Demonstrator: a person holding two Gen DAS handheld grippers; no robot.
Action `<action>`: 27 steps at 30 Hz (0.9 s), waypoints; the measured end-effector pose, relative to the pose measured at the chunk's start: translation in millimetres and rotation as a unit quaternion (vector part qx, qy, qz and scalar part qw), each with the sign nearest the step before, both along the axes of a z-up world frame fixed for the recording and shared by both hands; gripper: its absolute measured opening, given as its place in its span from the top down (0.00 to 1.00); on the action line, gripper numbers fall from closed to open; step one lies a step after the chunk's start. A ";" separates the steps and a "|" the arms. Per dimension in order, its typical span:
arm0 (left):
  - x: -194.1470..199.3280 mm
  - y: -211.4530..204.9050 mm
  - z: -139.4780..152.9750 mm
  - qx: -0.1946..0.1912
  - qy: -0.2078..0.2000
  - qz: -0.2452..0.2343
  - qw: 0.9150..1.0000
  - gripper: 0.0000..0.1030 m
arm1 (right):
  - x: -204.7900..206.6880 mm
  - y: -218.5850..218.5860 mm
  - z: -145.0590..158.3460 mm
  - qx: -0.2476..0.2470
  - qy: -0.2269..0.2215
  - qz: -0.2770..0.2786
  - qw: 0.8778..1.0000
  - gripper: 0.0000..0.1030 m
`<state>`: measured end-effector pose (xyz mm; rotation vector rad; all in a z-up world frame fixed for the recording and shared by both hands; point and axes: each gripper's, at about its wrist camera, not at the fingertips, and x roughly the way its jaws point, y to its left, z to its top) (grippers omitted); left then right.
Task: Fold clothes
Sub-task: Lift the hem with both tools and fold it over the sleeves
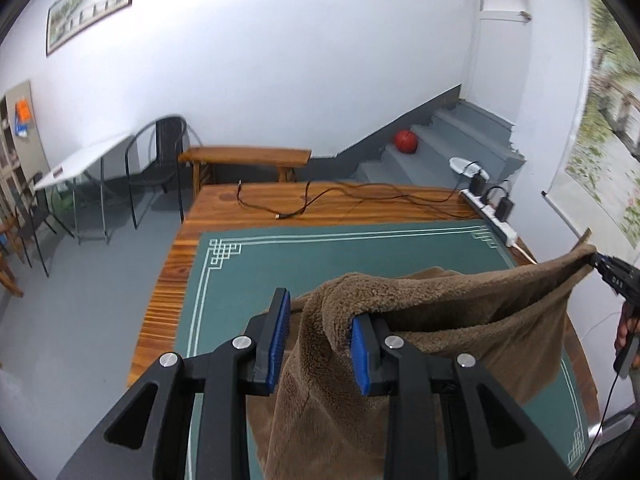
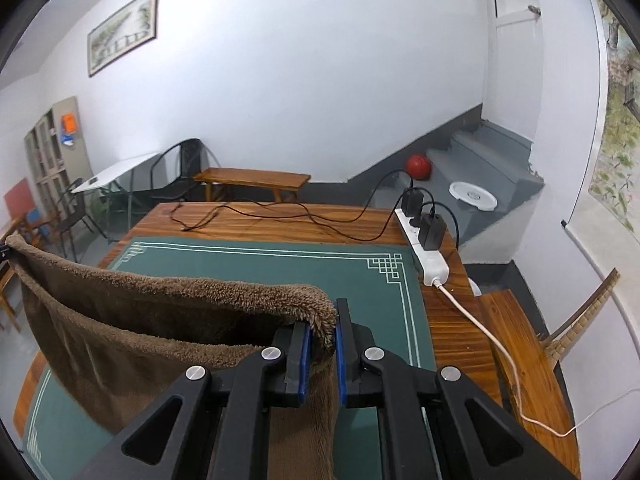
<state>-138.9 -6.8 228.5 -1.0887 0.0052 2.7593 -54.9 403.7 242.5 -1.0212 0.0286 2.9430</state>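
Left wrist view shows the brown fleece garment (image 1: 440,320) lifted off the green mat (image 1: 280,272) and strung between the two grippers, its top edge running like a washing line toward the right gripper (image 1: 596,261) at the far right of that view. I take it the cloth is held up this way so it hangs straight and the fold can be laid down cleanly on the mat. The left gripper (image 1: 318,344) has its blue pads (image 1: 280,340) standing apart: the fleece drapes over the right-hand finger and hangs through the gap, apparently hooked more than pinched. In the right wrist view the right gripper is pressed together on a corner of the fleece, with the pile bulging above the pads. Both grippers tilt downward over the wooden desk (image 1: 256,204), where a black cable (image 1: 320,198) and a white power strip (image 2: 428,256) lie beyond the mat.
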 end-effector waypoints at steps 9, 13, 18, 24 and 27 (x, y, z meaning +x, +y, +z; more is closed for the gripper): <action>-101.1 -2.0 -87.8 0.004 -0.084 0.020 0.996 0.68 | -86.4 -4.6 -63.0 0.001 -0.063 -0.027 0.998 0.90; -127.6 1.1 -116.3 -0.005 -0.106 0.021 0.994 0.68 | -114.2 -5.1 -90.7 0.004 -0.091 -0.037 0.995 0.90; -153.1 4.0 -142.3 -0.012 -0.128 0.023 0.991 0.68 | -140.4 -6.7 -124.9 0.013 -0.124 -0.045 0.991 0.90; -171.9 14.7 -181.9 -0.057 -0.166 0.027 0.984 0.65 | -155.3 -9.0 -158.7 0.018 -0.158 -0.049 0.986 0.89; -174.6 14.5 -193.0 -0.069 -0.179 0.033 0.981 0.49 | -157.1 -8.1 -166.2 0.015 -0.165 -0.045 0.985 0.89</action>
